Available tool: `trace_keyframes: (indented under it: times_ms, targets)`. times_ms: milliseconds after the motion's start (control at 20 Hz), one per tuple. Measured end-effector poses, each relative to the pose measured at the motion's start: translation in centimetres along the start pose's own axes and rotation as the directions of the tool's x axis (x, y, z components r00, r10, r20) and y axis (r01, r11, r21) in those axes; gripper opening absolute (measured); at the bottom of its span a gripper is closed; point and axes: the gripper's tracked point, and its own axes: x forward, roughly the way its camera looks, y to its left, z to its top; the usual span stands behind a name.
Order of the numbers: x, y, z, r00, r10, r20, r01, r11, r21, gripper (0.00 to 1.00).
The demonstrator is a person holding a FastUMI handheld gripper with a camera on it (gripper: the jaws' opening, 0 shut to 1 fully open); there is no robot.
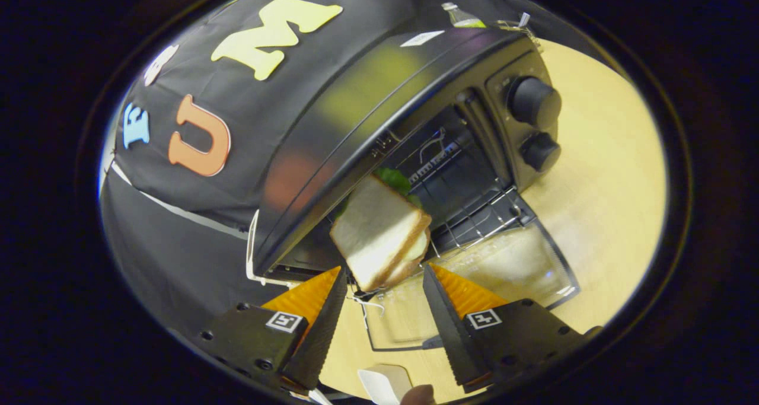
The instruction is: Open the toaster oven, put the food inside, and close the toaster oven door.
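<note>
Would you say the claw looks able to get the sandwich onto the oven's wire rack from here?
Probably yes: the glass door lies open, and the sandwich, just beyond the open claw, is already at the wire rack.

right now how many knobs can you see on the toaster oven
2. Both sit on the toaster oven's control panel beside the open door: the upper knob, and the lower knob just below it. The open gripper has the sandwich between its fingertips.
</note>
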Motion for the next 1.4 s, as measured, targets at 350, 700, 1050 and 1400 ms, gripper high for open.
trace_keyframes:
  times_ms: [350, 700, 1050, 1400]
  targets:
    - [-7.1, -0.5, -2.4, 0.998, -0.047, -0.040, 0.044, 0.995, -0.090, 0.90]
    - [-12.2, -2.5, -7.8, 0.988, -0.151, -0.010, 0.132, 0.893, -0.429, 0.90]
    - [-7.7, -6.7, -13.1, 0.960, -0.268, -0.084, 0.193, 0.846, -0.498, 0.91]
    - [-3.2, -8.6, -14.4, 0.938, -0.326, -0.116, 0.221, 0.823, -0.523, 0.91]
